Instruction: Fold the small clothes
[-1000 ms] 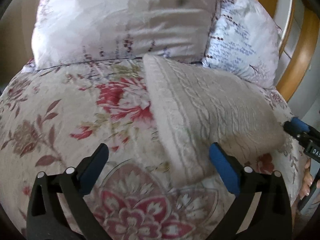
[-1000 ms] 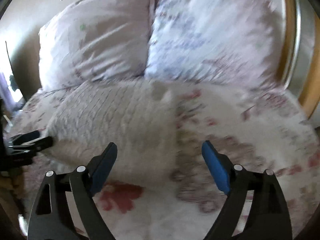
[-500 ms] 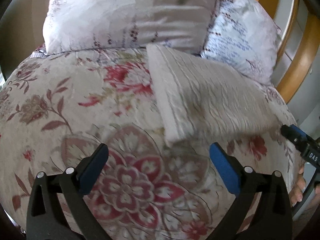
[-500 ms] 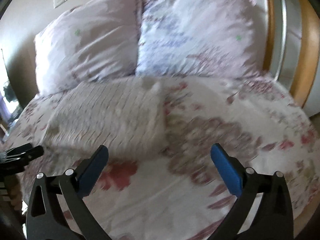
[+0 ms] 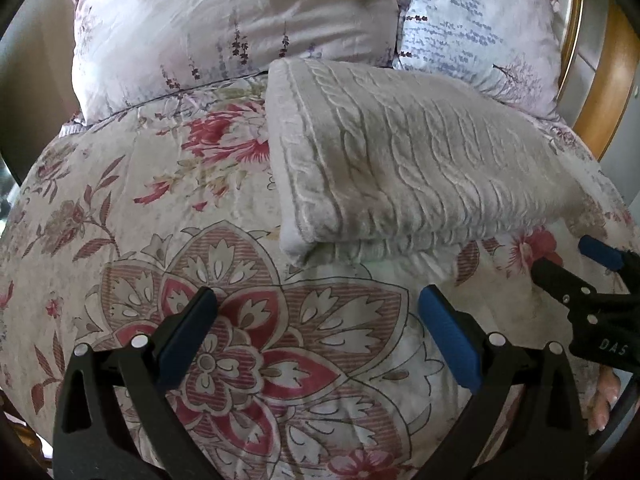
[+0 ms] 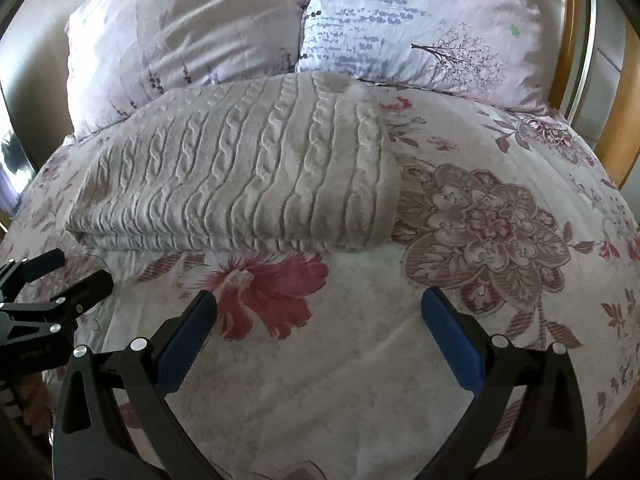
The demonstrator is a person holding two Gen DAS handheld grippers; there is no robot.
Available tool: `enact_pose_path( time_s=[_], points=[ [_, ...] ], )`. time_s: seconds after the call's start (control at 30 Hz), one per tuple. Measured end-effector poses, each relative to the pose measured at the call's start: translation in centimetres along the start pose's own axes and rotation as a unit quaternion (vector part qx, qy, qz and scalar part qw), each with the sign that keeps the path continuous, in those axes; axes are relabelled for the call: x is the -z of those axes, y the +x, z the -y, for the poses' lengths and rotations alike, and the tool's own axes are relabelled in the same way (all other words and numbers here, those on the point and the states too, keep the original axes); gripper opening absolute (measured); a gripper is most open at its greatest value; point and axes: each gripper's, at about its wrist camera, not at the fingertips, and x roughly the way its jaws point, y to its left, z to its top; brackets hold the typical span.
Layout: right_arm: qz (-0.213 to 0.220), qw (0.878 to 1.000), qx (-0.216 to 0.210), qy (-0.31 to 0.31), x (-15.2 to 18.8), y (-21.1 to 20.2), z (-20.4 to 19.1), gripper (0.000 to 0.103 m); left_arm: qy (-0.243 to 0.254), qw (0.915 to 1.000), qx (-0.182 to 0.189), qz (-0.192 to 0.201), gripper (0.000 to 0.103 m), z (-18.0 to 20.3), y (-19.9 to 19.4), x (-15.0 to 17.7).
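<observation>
A folded white cable-knit garment [image 5: 404, 164] lies flat on the floral bedspread [image 5: 160, 216], its folded edges facing me. My left gripper [image 5: 318, 332] is open, with only bedspread between its blue pads, a short way in front of the garment's near left corner. In the right wrist view the same garment [image 6: 248, 176] sits up and to the left. My right gripper [image 6: 320, 328] stands wide open over bare bedspread [image 6: 500, 220], apart from the garment. The right gripper [image 5: 576, 276] shows at the left view's right edge, and the left gripper [image 6: 60, 280] at the right view's left edge.
Two pillows [image 5: 240, 24] [image 6: 420, 24] lean against the wooden headboard [image 5: 612, 80] just behind the garment. A hand [image 5: 604, 404] holds the right gripper at the lower right. The bed drops off at the left side [image 6: 12, 184].
Both grippers have drawn back from the garment toward the bed's near edge. The garment, lifted a second ago, now lies flat and folded. The right jaws stand slightly wider.
</observation>
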Motion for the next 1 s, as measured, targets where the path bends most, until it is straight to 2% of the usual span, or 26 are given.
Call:
enact_pose_path(
  time_s=[0.23,1.0],
  points=[
    [-0.007,1.0,0.014,-0.012,-0.07,0.31,-0.45,0.102,0.002,1.0,-0.006,0.006,0.101,0.17,0.12,-0.06],
    [-0.008,1.0,0.012,-0.012,-0.07,0.36,-0.41,0.102,0.0,0.9999,-0.008,0.01,0.101,0.26,0.18,-0.09]
  ],
)
